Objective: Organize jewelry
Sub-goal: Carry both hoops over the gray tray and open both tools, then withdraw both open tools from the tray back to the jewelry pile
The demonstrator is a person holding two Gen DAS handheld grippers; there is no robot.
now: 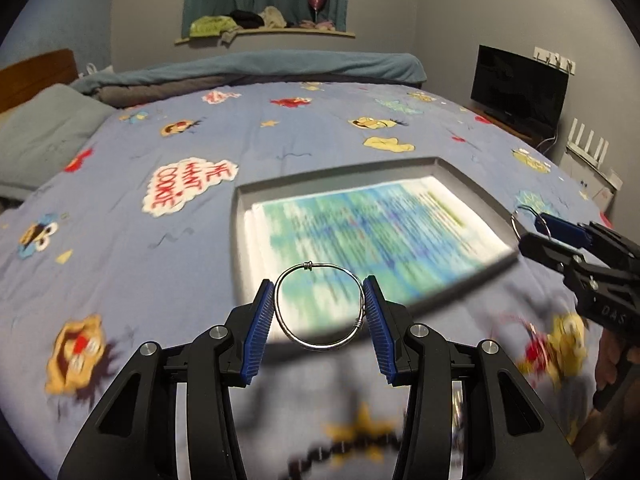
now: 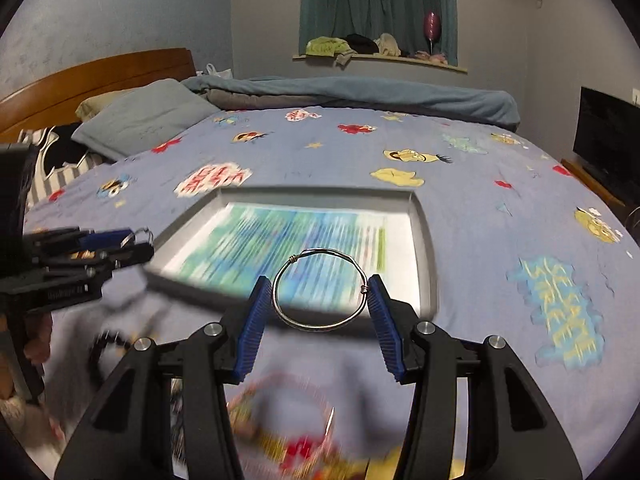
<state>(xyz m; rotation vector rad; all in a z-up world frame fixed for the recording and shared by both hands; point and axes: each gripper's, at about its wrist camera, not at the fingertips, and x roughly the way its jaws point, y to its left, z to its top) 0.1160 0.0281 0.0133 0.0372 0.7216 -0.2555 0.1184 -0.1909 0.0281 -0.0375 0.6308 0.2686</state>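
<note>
Silver wire bangle (image 1: 320,306) sits pinched edge-to-edge between the blue pads (image 1: 259,330) of the left gripper (image 1: 319,330), held flat w/ its hoop open to the camera, probably so it can be lowered level into the grey tray (image 1: 460,178) just ahead. Right gripper (image 2: 320,324) clamps a 2nd wire bangle (image 2: 320,289) the same way (each tool shows in the other's view, both above the tray's near edge). Tray rests on the cartoon-print bedspread (image 1: 280,128), lined w/ a printed sheet (image 1: 360,232), so it's likely the drop spot; other jewelry near the tools is too blurred to name.
</note>
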